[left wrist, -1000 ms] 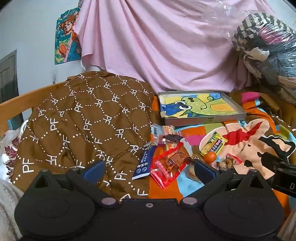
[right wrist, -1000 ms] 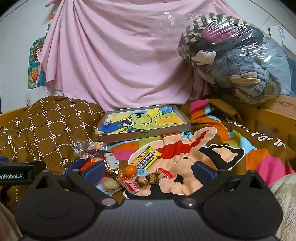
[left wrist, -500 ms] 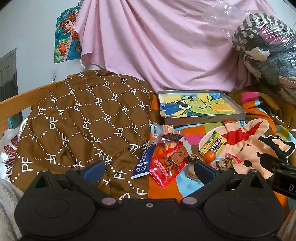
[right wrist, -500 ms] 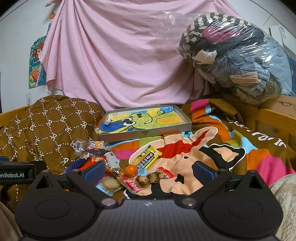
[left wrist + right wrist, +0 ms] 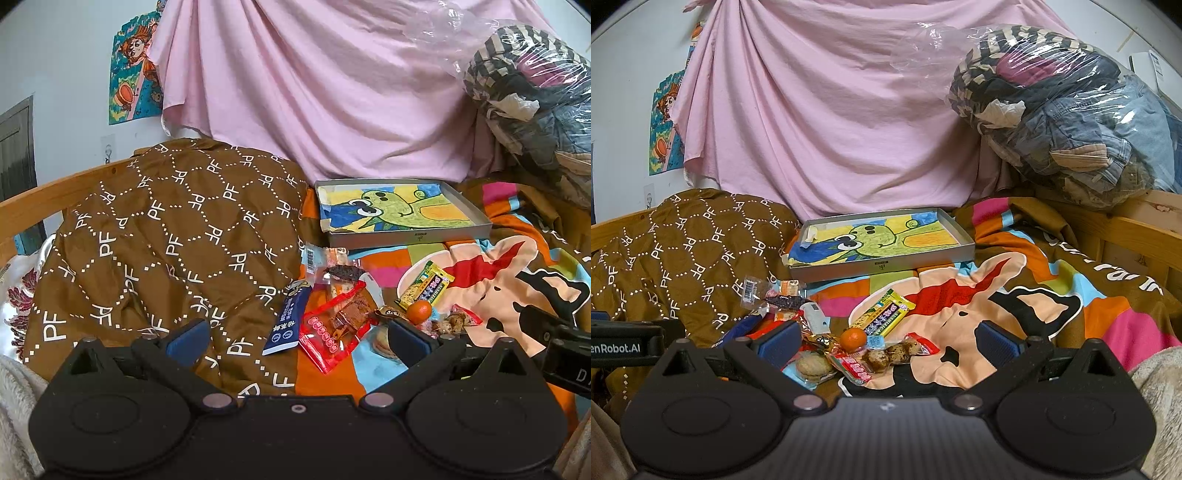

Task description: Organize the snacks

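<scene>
A heap of snacks lies on a colourful blanket: a red packet [image 5: 334, 328], a blue stick pack [image 5: 290, 320], a yellow bar [image 5: 424, 288] [image 5: 884, 314], a small orange [image 5: 418, 309] [image 5: 853, 338], biscuits [image 5: 812, 366] and wrapped brown sweets [image 5: 890, 354]. Behind them sits a shallow grey tray [image 5: 410, 233] [image 5: 882, 264] lined with a green cartoon drawing. My left gripper [image 5: 297, 338] hangs open just short of the heap, nothing between its blue pads. My right gripper [image 5: 886, 341] is open too, with the snacks showing between its fingers.
A brown patterned quilt [image 5: 166, 236] is bunched at the left over a wooden bed rail [image 5: 37, 199]. A pink sheet [image 5: 827, 122] hangs behind. A clear bag of clothes [image 5: 1060, 118] rests on the wooden rail at the right.
Both grippers have drifted very slightly; the scene sits a little higher in the left view. The snacks have not moved and both grippers stay open.
</scene>
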### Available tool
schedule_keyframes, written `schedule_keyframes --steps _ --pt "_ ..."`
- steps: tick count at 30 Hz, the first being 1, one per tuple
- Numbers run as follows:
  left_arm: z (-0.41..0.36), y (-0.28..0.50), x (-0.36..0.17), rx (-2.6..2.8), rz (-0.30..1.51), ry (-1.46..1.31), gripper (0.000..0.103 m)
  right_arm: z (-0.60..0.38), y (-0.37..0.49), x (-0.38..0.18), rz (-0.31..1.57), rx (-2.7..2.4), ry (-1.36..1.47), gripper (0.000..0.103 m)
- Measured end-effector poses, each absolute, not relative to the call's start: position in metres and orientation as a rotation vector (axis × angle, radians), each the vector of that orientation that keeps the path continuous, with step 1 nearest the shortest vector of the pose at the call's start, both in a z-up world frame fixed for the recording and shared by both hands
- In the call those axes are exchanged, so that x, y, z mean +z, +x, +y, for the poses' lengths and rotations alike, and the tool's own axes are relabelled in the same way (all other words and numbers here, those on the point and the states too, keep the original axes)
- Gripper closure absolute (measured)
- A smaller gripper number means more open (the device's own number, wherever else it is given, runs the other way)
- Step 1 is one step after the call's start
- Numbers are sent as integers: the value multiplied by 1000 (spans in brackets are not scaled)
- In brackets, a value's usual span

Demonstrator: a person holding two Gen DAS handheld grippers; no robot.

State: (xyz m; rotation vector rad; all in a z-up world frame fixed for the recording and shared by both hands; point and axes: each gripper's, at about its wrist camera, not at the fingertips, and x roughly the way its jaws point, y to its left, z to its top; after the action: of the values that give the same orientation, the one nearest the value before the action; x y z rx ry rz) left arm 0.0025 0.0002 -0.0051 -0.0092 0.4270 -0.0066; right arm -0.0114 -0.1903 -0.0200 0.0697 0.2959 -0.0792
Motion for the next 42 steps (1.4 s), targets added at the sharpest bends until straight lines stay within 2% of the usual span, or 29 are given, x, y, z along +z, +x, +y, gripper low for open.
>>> schedule_keyframes --steps 27,37,42 --pt "6 8 -11 20 464 2 1 -195 -2 -13 303 -56 65 0" --pt "25 46 4 34 535 26 1 -216 27 12 226 43 110 0" --pt "34 76 11 5 579 80 1 -218 45 18 188 194 -44 0"
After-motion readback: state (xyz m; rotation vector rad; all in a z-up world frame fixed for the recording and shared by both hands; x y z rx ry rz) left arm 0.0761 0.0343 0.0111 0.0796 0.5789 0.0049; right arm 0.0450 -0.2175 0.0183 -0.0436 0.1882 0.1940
